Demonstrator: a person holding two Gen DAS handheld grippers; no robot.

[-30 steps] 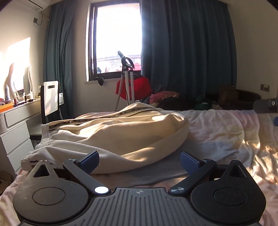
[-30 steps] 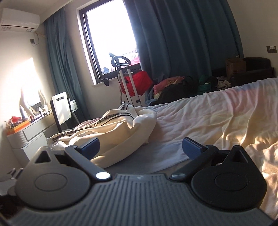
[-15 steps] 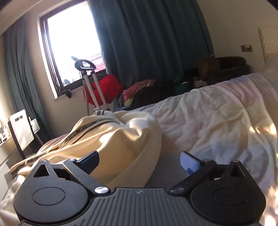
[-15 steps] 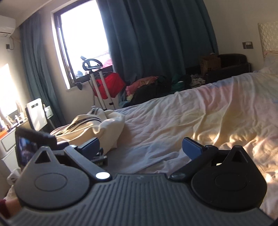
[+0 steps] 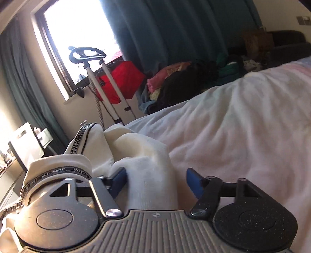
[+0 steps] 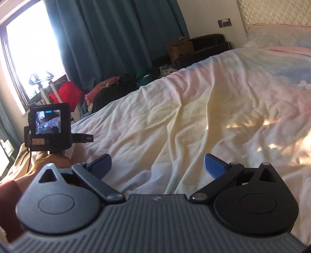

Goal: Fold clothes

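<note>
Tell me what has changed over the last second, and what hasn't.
The left gripper has closed in on the cream garment: a fold of it now sits between the open jaws, not yet pinched. The right gripper has swung away from the garment and now faces the bedsheet, with the left gripper's camera unit in its view. Both grippers stay open; the garment remains on the bed.

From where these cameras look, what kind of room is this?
A lived-in bedroom, most likely. A wide bed with a rumpled pale pastel sheet and quilted cream headboard fills the view, long teal curtains hang beside a bright window, and a heap of coloured clothes lies past the bed.
</note>
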